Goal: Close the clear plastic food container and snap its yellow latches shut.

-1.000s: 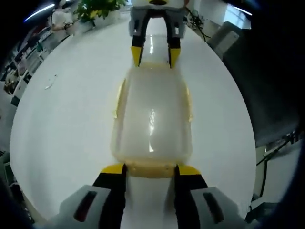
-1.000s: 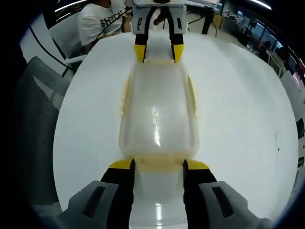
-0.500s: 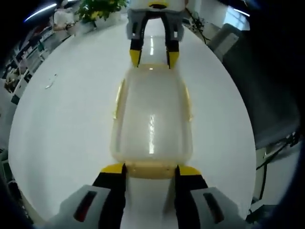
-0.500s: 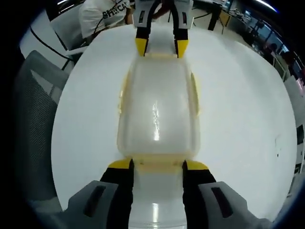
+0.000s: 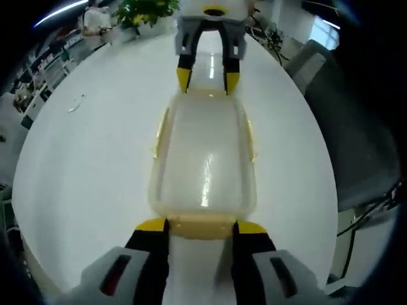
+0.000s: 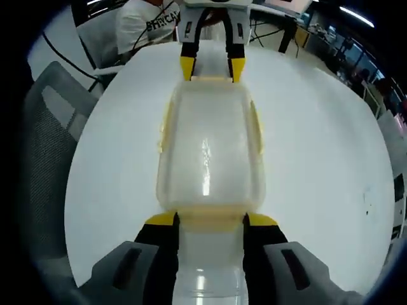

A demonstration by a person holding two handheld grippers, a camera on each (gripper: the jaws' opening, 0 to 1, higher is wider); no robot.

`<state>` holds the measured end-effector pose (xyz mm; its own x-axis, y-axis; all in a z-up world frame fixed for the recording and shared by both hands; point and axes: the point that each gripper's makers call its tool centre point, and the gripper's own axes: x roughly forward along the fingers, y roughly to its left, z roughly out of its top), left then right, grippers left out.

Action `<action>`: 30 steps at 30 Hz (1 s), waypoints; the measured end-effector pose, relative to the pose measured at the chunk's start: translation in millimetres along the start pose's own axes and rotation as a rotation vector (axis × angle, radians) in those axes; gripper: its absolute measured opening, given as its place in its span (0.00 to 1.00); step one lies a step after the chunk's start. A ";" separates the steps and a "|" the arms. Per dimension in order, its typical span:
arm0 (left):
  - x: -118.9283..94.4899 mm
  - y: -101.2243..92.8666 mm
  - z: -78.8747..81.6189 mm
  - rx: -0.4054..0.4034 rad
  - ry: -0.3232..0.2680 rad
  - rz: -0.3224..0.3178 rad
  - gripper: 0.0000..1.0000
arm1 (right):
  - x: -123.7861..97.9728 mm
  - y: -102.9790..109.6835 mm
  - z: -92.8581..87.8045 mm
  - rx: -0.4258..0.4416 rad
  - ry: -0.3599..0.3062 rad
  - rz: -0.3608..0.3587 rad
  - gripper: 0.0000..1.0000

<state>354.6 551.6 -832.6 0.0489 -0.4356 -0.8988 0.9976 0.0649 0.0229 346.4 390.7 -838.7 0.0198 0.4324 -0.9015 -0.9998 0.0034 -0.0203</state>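
Observation:
The clear plastic container (image 5: 202,159) lies lengthwise on the white table (image 5: 89,159) with its lid on. Yellow latches show along both long sides (image 5: 159,130) and at each end. My left gripper (image 5: 201,226) stands open at the near end in the left gripper view, its yellow-tipped jaws flanking the end latch (image 5: 200,223). My right gripper (image 5: 208,79) sits open at the far end there. In the right gripper view the container (image 6: 206,152) runs away from my right gripper (image 6: 211,220), which straddles its end latch (image 6: 210,219). The left gripper (image 6: 208,67) is at the opposite end.
A grey mesh chair (image 6: 48,146) stands beside the table, and a person in a white shirt (image 6: 143,25) sits behind it. Potted greenery (image 5: 143,9) is at the table's far edge. Another chair (image 5: 318,70) stands to the right in the left gripper view.
Both views have shifted and tilted slightly. The grippers stay at the container's two ends with the same jaw gap, and the container has not moved.

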 end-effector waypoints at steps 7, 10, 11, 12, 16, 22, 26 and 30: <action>-13.6 1.0 2.4 -0.017 0.029 -0.007 0.33 | -16.1 0.0 13.5 -0.003 -0.032 0.022 0.36; -18.0 -1.3 3.9 -0.024 0.019 0.000 0.33 | -20.5 1.7 14.4 -0.007 -0.032 0.022 0.36; -18.6 -2.2 4.6 -0.028 0.016 0.000 0.33 | -21.8 2.8 14.4 -0.008 -0.032 0.023 0.36; -19.8 -3.6 6.1 -0.028 0.013 0.003 0.33 | -23.3 3.8 14.0 -0.008 -0.031 0.023 0.36; -28.2 -7.8 15.7 -0.021 0.002 0.007 0.33 | -32.1 7.4 14.1 -0.011 -0.017 0.020 0.36; -40.8 -8.8 23.2 -0.018 -0.014 0.011 0.33 | -49.3 8.3 19.4 -0.021 -0.018 0.012 0.36; -46.1 -9.8 27.0 -0.014 -0.013 0.005 0.33 | -54.6 9.7 22.2 -0.010 -0.019 0.023 0.36; -47.7 -9.2 28.9 -0.008 -0.014 -0.003 0.33 | -55.0 10.7 20.5 -0.002 -0.016 0.021 0.36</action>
<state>344.4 545.8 -777.2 0.0463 -0.4480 -0.8928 0.9974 0.0709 0.0161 334.5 385.5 -780.5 -0.0015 0.4464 -0.8948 -1.0000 -0.0079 -0.0023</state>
